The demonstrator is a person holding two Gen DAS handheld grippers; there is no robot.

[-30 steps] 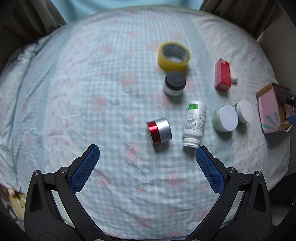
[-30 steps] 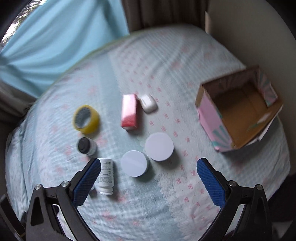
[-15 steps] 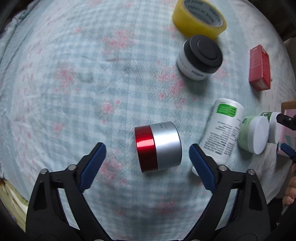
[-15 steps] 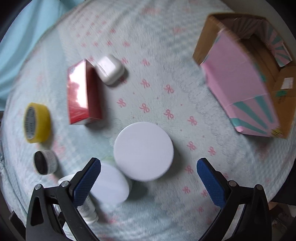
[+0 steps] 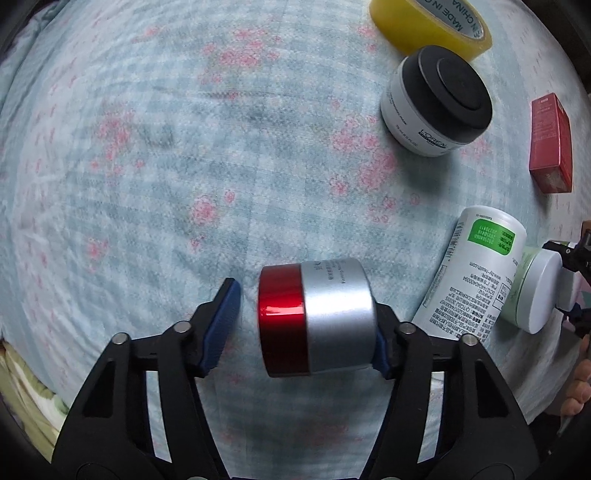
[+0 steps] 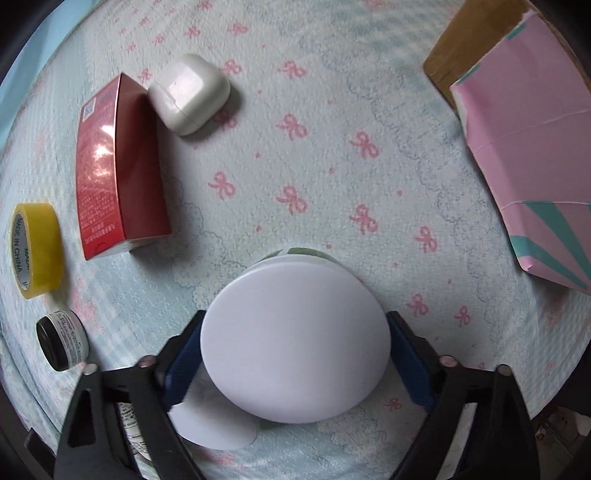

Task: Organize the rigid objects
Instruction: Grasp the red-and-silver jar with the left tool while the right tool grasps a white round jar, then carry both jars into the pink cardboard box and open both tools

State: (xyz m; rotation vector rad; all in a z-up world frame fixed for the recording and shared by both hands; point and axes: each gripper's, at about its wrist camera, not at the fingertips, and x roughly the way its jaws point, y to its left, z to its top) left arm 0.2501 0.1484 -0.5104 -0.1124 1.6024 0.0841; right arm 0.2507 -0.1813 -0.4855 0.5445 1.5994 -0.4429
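Here the left gripper (image 5: pixel 304 325) is pointing down over a short cylindrical jar with a silver body and glossy red lid (image 5: pixel 316 319), lying on its side on the pale blue checked bedspread with pink flowers (image 5: pixel 147 184). Its jaws have just been closing around the jar: the right blue pad is sitting against the silver end, while the left pad (image 5: pixel 221 325) is standing just clear of the red lid, so the jar is not clamped.

The right gripper (image 6: pixel 295 354) is straddling a round jar with a flat white lid (image 6: pixel 295 339), its jaws having just been closing too; the pads are sitting at the lid's edges, though whether they are pressing I cannot tell.

Just right of the silver jar, a white plastic bottle with a green label (image 5: pixel 476 277) is lying, touching a pale green jar with a white lid (image 5: pixel 532 291). Farther off, a white jar with a black lid (image 5: pixel 439 99), a roll of yellow tape (image 5: pixel 428 26) and a red carton (image 5: pixel 550 144) are resting.

Only the right wrist view is showing a white rounded earbud case (image 6: pixel 188 92) touching the carton, and a pink and teal cardboard box (image 6: pixel 528 147) well to the right.
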